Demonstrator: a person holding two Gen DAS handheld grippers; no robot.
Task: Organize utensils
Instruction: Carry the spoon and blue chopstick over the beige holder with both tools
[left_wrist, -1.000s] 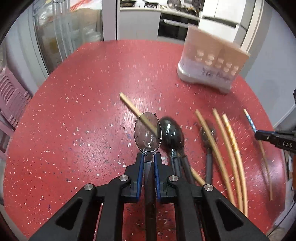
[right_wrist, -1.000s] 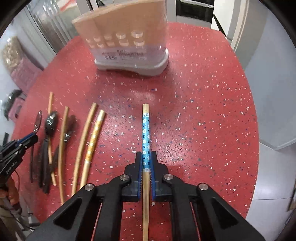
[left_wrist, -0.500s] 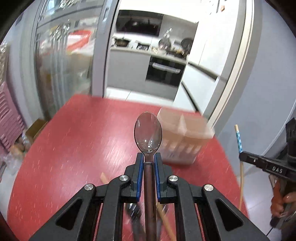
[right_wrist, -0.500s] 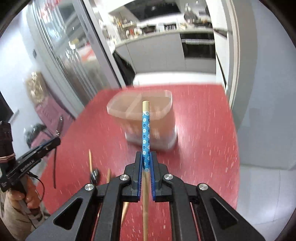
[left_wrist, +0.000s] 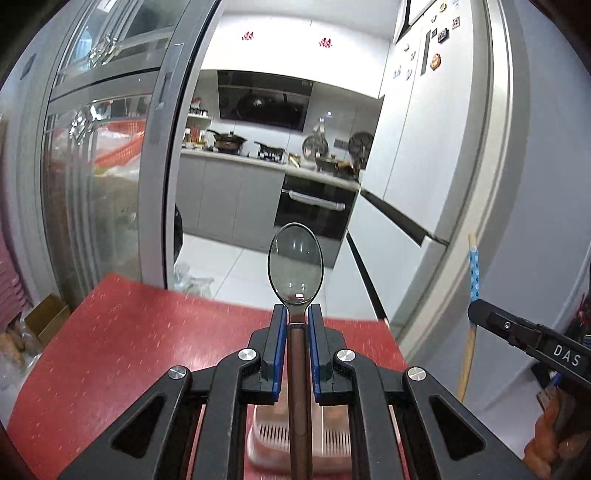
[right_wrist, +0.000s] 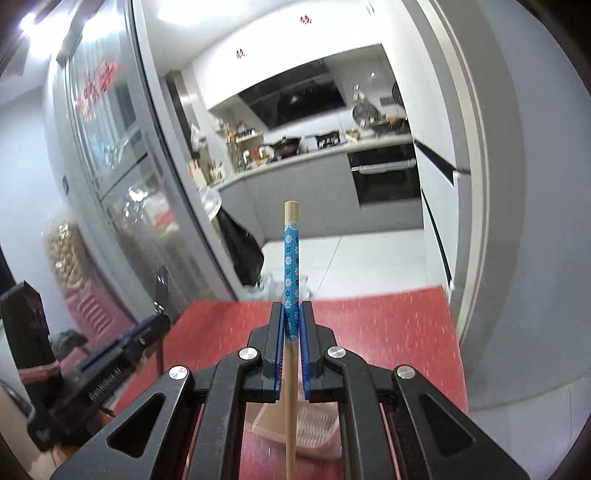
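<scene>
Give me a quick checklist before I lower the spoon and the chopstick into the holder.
1. Left gripper shut on the spoon: ok.
2. Right gripper shut on the chopstick: ok.
3. Spoon upright, bowl up: ok.
4. Chopstick straight between the fingers: ok.
5. Holder below the left gripper: ok.
6. Which compartment each handle is over: cannot tell, mostly hidden.

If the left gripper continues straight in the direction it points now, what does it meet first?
Nothing close, it seems. The left gripper, shut on the spoon, points over the red table's far edge toward the kitchen's oven; depth is unclear.
</scene>
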